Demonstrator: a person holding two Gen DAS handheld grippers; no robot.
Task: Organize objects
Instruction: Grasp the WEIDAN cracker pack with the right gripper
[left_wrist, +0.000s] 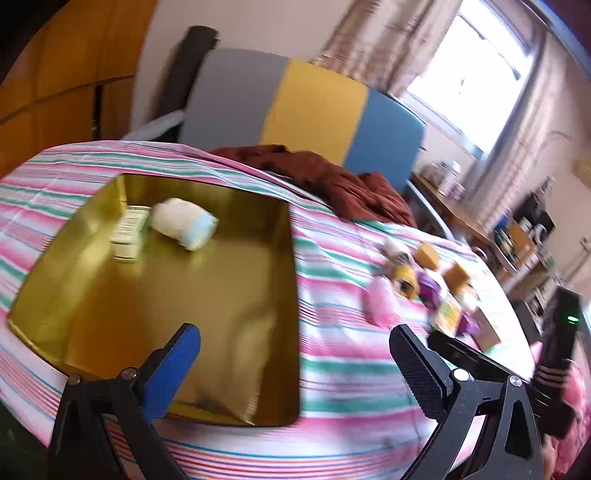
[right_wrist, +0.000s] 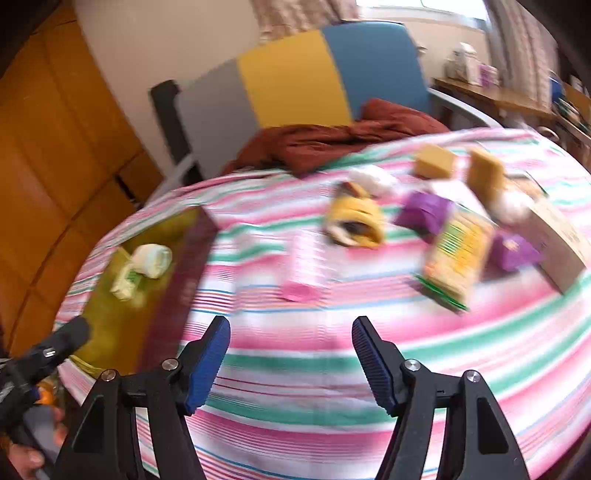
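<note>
A gold tray lies on the striped tablecloth and holds a white cloth roll and a small barcoded box. My left gripper hangs open over the tray's near right corner with nothing between its fingers. To the right lies a blurred heap of items: a pink pack, a yellow roll, two purple boxes, a green-yellow packet and tan blocks. My right gripper is open and empty above the cloth, in front of the pink pack. The tray is to its left.
A cardboard box sits at the heap's right edge. A rust-brown cloth lies at the far side, with a grey, yellow and blue chair back behind it. Wooden cupboards stand on the left, and a cluttered desk under the window.
</note>
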